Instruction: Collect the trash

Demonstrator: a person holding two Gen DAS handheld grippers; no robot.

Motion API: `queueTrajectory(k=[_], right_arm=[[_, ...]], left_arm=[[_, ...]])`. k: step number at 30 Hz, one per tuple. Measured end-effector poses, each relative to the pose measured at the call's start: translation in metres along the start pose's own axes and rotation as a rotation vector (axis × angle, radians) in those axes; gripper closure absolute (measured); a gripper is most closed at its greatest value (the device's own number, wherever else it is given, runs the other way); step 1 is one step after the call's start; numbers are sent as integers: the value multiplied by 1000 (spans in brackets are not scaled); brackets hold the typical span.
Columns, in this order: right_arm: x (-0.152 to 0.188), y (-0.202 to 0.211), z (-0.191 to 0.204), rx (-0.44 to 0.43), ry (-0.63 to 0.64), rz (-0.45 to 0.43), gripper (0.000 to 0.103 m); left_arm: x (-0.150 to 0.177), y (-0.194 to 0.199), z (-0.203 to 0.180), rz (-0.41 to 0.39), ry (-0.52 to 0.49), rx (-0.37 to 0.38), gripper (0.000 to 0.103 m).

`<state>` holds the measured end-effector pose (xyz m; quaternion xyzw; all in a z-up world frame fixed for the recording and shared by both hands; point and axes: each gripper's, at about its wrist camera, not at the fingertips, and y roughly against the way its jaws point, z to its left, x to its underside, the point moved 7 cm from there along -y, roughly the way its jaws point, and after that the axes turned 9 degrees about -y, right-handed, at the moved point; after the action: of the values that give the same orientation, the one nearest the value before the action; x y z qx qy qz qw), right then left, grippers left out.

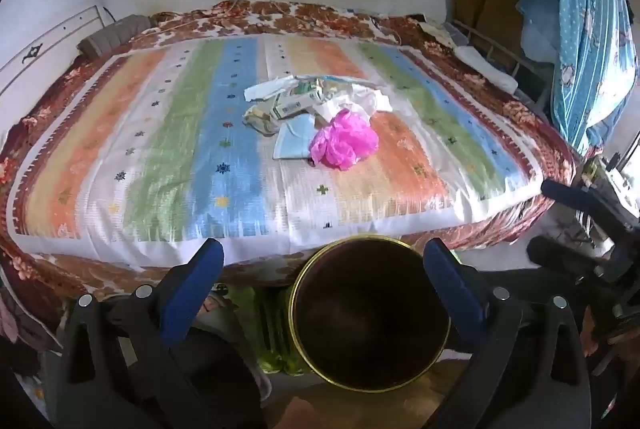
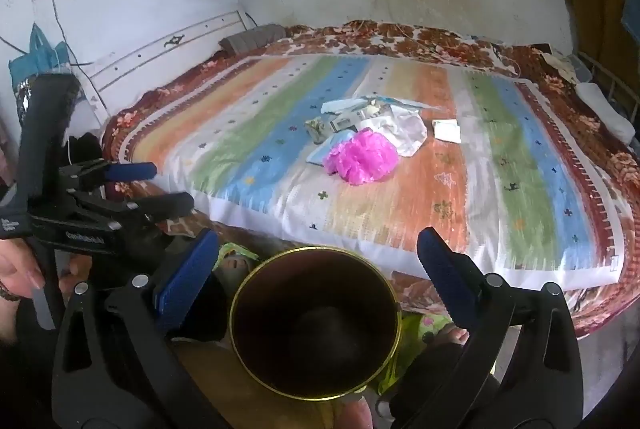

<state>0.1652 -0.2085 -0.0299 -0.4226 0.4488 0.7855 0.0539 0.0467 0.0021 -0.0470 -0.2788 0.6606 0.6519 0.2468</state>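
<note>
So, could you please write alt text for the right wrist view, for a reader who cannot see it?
A pile of trash, topped by a crumpled pink plastic bag, lies mid-bed on a striped bedspread. In the foreground the open right gripper frames a dark, gold-rimmed bin below the bed's edge, while the left gripper enters from the left.

My bed has a striped sheet over it, with a pile of wrappers and a crumpled pink plastic bag mid-mattress.
</note>
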Motion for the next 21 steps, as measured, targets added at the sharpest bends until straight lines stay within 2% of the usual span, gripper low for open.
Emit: queueTrajectory(k=[3,6,7,16,21], right_arm=[[2,-4,4,-10,10,19,9],[4,-2,2,-17,6,21,9],[4,-2,1,-18,2,21,9],[3,-2,-1,-16,-15,28,9],[3,-2,-1,-19,-18,32,9]], left_arm=[[-4,3,1,-17,5,-22,6],[-5,-2,-2,6,16,-1,6],[-5,0,-6,-17,-12,13,6],[-2,0,3,0,22,28,6],[0,-1,3,22,2,-6,6]])
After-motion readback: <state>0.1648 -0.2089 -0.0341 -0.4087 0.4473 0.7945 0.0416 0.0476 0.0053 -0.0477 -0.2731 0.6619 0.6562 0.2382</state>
